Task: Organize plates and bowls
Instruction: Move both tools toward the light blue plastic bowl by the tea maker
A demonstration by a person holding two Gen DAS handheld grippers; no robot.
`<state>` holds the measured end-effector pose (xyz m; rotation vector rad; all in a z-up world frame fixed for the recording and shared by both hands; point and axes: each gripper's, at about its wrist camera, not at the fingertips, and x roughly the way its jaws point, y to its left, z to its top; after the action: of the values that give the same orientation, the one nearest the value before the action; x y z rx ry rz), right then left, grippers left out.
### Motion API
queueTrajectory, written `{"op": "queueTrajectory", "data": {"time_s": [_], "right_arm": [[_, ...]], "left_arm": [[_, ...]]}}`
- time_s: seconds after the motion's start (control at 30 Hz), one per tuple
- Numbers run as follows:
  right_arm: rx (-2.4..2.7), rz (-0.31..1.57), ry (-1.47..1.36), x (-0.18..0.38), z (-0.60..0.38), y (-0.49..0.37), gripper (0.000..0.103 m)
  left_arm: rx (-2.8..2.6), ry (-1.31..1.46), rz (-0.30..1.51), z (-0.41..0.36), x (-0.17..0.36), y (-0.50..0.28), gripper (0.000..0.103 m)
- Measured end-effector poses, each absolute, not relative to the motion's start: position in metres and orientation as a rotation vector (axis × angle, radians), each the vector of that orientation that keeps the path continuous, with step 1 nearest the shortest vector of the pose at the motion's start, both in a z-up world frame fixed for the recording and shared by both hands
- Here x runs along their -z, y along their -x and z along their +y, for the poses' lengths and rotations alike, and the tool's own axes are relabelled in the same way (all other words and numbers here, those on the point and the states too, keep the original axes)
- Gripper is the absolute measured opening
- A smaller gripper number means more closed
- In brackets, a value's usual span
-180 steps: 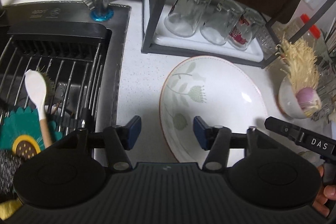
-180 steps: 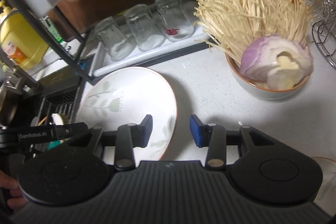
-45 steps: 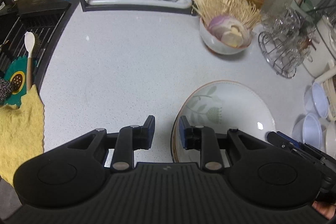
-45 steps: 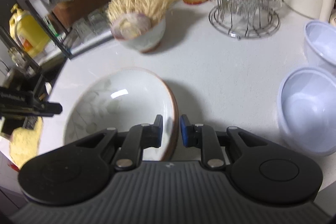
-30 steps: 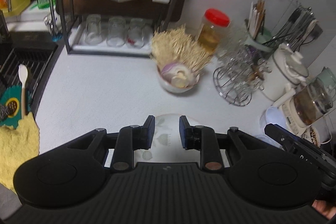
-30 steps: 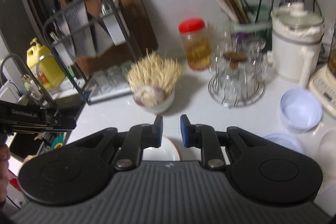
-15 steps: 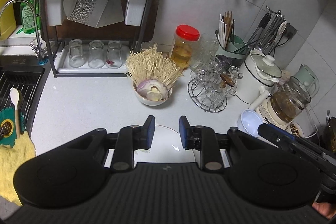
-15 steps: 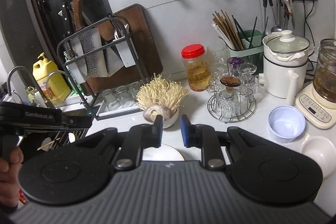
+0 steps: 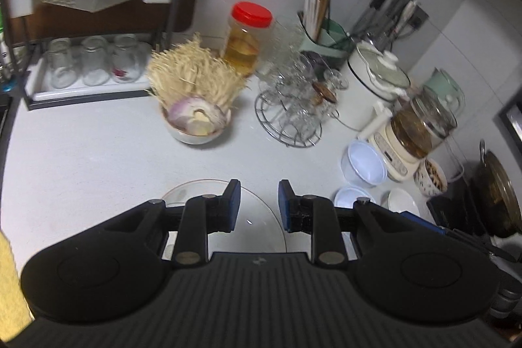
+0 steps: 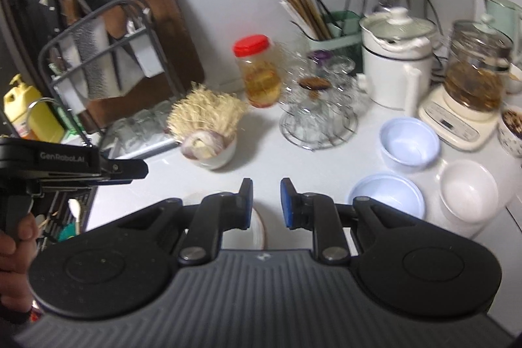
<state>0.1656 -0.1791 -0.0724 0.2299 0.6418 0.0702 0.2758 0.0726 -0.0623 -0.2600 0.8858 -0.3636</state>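
The plate [image 9: 256, 234] lies flat on the bench [image 9: 81, 152] close to its near edge. It sits directly below the left claw [image 9: 257, 194], whose two blue pads hang above it with a narrow gap between them. Nothing is in that gap, so this claw is released and grasps nothing. In the right wrist view only a sliver of the plate shows, under the right claw [image 10: 267, 194] and mostly below its left finger. That claw's pads also stand slightly apart with nothing between them, so it too is released. The picture does not show whether either claw touches the plate's rim.

The bench is pale and speckled. Toward its back edge stands a bowl [image 9: 195, 136] heaped with thin mushrooms and a cut onion. Just beside it to the right is a wire stand of glasses [image 9: 290, 119], and behind those a jar with a red lid [image 9: 246, 38]. At the back left corner a dark rack [image 9: 88, 67] holds three upturned glasses under a hanging chopping board. Along the right edge sit two pale blue bowls [image 10: 407, 145] and a white bowl [image 10: 468, 189], near a white pot [image 10: 394, 67] and a glass kettle [image 10: 473, 74]. A yellow cloth [image 9: 9, 276] lies at the left edge. A hand [image 10: 13, 237] grips the left claw's handle at the left of the right wrist view, above the sink. Cutlery and cables hang on the tiled wall behind.
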Motion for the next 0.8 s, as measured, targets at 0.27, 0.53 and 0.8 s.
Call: {"op": "queueTrajectory", "data": {"time_s": [0.27,0.53,0.8], "right_arm": [[-0.007,0.64,-0.302,0.089,-0.217,-0.163,0.022],[0.045,0.654,-0.292,0.109,-0.282,-0.162,0.023],[0.118,0.735,-0.394,0.151,-0.335,-0.172,0.048]], "left_arm": [[0.434,0.232,0.919,0.019,0.078,-0.289,0.028],[0.475,0.235,0.991,-0.059,0.114,-0.295,0.028],[0.492,0.205,1.062,-0.113,0.152,-0.32,0.047]]}}
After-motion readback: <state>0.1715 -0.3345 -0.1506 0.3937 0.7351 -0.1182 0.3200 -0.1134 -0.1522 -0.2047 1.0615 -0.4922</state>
